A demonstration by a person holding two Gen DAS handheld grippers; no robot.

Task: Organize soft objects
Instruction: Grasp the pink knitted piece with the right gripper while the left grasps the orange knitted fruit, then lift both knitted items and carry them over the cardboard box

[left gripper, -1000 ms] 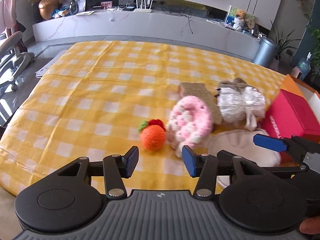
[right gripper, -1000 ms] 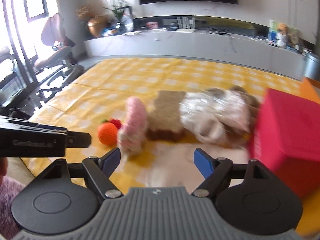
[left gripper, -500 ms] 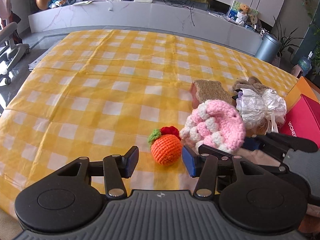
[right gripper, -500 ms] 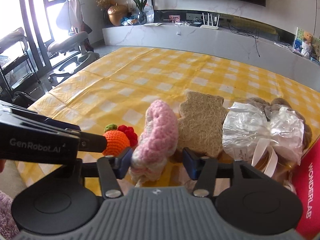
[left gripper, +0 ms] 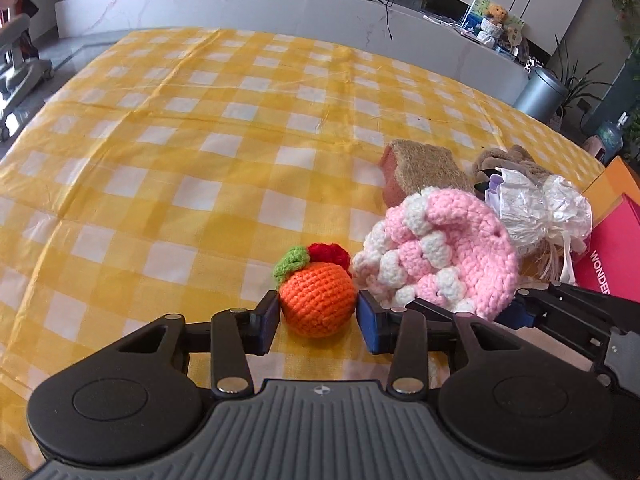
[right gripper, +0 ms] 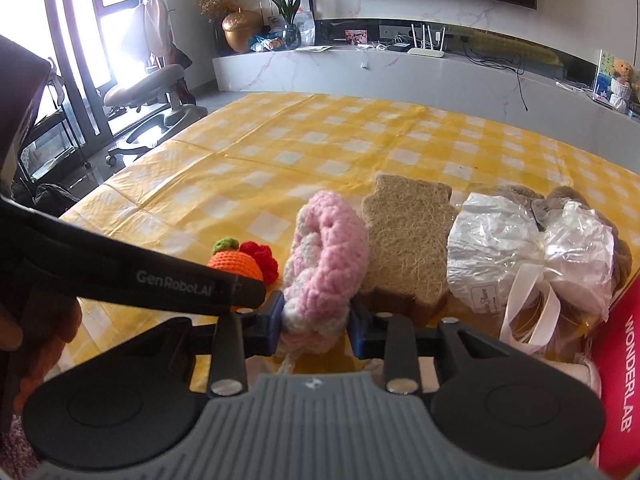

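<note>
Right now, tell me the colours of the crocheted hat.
Pink with white bobbles: the crocheted hat shows best in the left wrist view.

A yellow checked tablecloth point(left gripper: 208, 128) covers the table, with a grey bin point(left gripper: 540, 96) far right and an office chair point(right gripper: 152, 92) far left.

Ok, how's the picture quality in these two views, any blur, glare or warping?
Left wrist: sharp, crochet orange crisp, fisheye bends the checked tablecloth edges. Right wrist: sharp, window blown out white at left, plastic-wrapped bundle shows glare, pink crochet piece clear.
</note>
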